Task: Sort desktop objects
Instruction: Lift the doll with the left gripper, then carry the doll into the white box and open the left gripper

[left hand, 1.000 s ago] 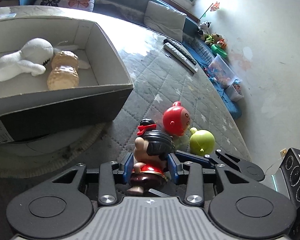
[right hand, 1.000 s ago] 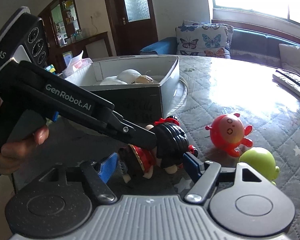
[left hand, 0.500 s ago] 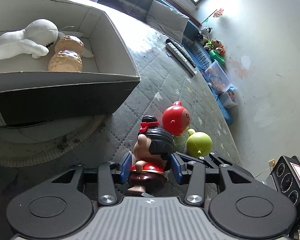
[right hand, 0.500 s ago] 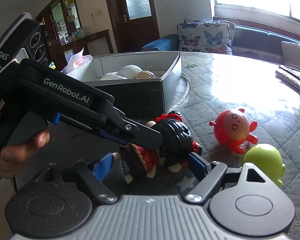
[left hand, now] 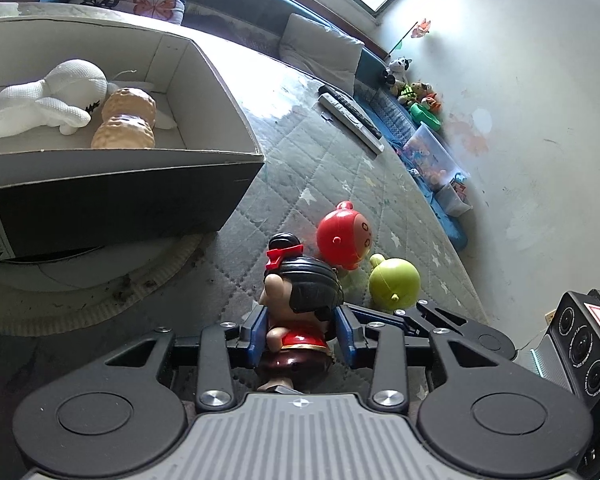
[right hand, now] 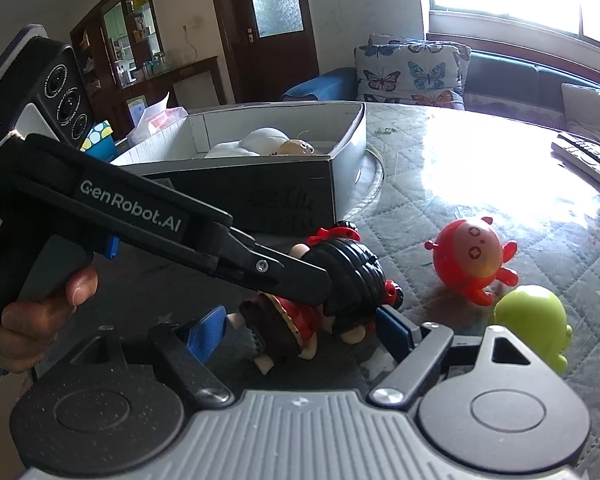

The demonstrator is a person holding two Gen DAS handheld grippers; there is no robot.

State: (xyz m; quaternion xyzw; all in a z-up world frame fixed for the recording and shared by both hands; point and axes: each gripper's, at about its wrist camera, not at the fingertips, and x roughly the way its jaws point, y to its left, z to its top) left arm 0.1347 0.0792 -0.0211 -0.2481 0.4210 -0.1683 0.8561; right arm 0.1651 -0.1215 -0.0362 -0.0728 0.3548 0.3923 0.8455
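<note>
While the left gripper [left hand: 300,334] is closing its blue pads around the doll [left hand: 300,304] just in front of the box [left hand: 220,160], it is needing a centred squeeze; the right gripper [right hand: 300,330] is gaping wide beside the doll.

Butterfly cushion [right hand: 412,70], remote controls [left hand: 350,117]

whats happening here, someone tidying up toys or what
A person is sorting toys into a cardboard box with two handheld grippers. The left gripper is closing its jaws around a black-haired doll, while the right gripper sits open on either side of it. A white plush and a peanut toy are already boxed. A red toy and a green toy are on the table.
</note>
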